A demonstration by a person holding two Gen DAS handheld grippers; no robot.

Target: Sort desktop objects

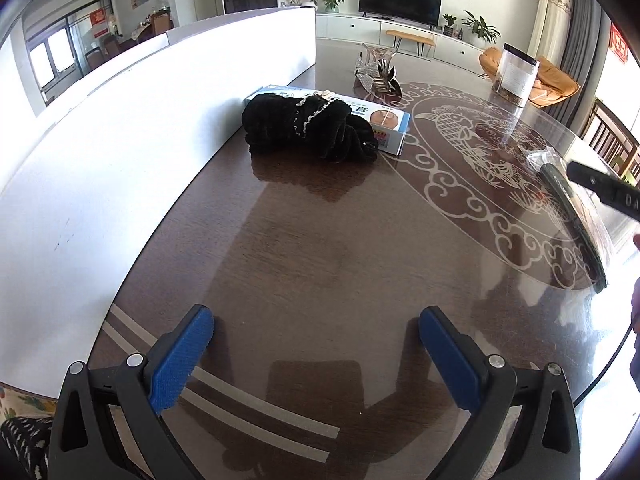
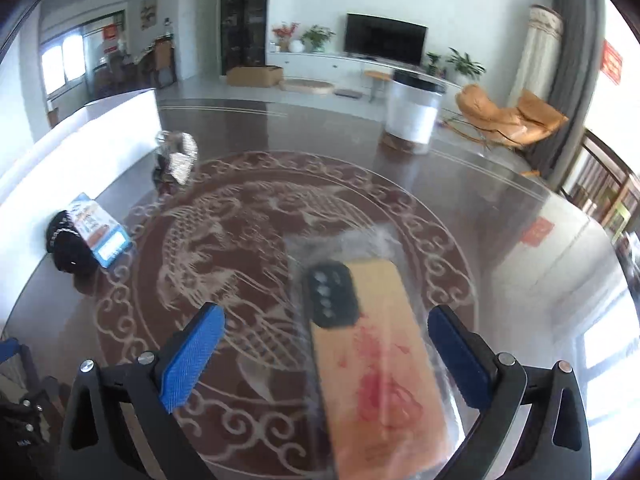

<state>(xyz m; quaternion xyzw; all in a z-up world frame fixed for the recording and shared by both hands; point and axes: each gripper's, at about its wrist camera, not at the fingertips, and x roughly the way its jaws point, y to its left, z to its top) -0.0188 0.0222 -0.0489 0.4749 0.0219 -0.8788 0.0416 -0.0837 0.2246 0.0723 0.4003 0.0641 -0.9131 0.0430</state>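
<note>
Looking across the dark glossy wooden table [image 1: 304, 240] with its pale fish medallion, we see a white partition board [image 1: 120, 140] at nine o'clock, beside it a blue-and-white carton [image 1: 390, 120], print unreadable, under a black ruffled cloth [image 1: 304, 128]. A plastic-wrapped tan phone case [image 2: 376, 360] lies between our right tongs [image 2: 326, 344], spread wide; left tongs [image 1: 316, 344] wide, empty.

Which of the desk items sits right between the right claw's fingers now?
The bagged phone case, tan with a black camera cutout. The blue box, black cloth and clear jar all lie farther off.
</note>
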